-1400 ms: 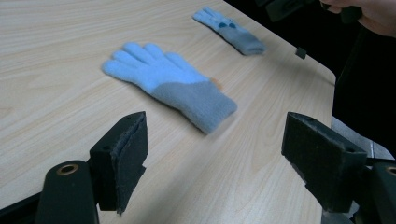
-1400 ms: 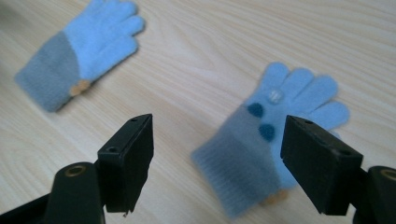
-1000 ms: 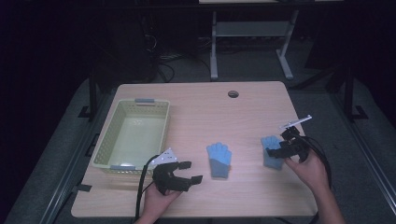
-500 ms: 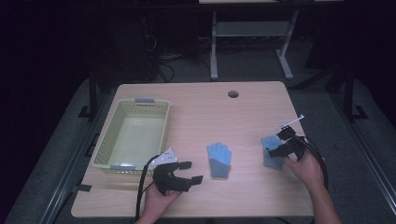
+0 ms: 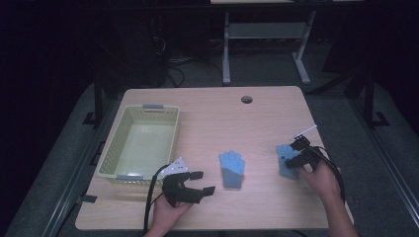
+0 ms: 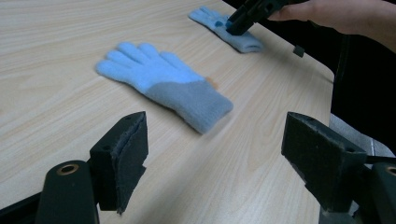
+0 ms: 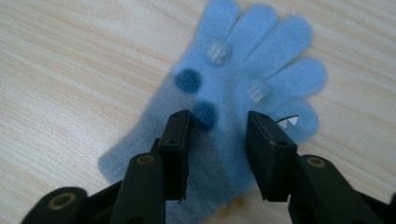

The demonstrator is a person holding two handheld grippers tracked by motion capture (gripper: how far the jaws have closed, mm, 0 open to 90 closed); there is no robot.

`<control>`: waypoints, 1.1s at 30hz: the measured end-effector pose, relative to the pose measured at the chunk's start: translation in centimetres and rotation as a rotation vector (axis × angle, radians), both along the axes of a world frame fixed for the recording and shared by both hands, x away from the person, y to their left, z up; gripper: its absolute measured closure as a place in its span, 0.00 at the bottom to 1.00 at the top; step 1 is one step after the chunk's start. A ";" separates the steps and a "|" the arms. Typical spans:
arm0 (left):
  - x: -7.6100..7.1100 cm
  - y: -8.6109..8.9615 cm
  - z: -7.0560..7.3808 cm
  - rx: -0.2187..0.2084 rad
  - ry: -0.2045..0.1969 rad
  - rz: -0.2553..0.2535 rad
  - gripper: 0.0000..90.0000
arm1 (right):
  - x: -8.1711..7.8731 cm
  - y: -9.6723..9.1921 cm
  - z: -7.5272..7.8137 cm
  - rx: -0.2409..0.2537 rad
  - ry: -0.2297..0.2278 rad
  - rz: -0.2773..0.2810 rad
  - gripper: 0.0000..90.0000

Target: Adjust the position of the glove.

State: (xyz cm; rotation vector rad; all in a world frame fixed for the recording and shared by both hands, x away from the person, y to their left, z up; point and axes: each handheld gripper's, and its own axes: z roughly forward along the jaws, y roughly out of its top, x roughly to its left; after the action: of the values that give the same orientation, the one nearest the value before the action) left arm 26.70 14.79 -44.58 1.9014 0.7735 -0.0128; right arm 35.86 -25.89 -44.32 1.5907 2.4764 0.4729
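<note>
Two light blue knit gloves lie flat on the wooden table [image 5: 222, 113]. One glove [image 5: 231, 168] [image 6: 163, 84] is in the middle, fingers pointing away. My left gripper [image 5: 205, 181] [image 6: 219, 154] rests open at the front edge, aimed at this glove from a short way off. The other glove [image 5: 285, 170] [image 7: 261, 60], with dark blue and striped dots, lies at the right. My right gripper [image 5: 291, 157] [image 7: 219, 126] is down over its palm and its jaws have just been closing. They straddle a strip of the flat, unbunched fabric.
A pale green plastic basket [image 5: 112, 148] with nothing in it stands at the left of the table, just behind my left gripper. A round cable hole [image 5: 246, 99] is near the far edge. The table's right edge is close to my right hand.
The right gripper's jaws have narrowed over the right glove and the hand has shifted slightly. The left gripper and both gloves have stayed where they were.
</note>
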 end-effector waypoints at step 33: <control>-0.1 -0.1 0.0 0.004 0.000 0.001 0.25 | -1.3 0.0 2.7 0.109 -0.036 -0.011 0.89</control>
State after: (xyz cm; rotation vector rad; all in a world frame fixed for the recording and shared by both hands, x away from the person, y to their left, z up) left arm 26.55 14.73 -44.62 1.9046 0.7749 -0.0103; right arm 34.53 -25.93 -41.63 1.6194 2.4523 0.6397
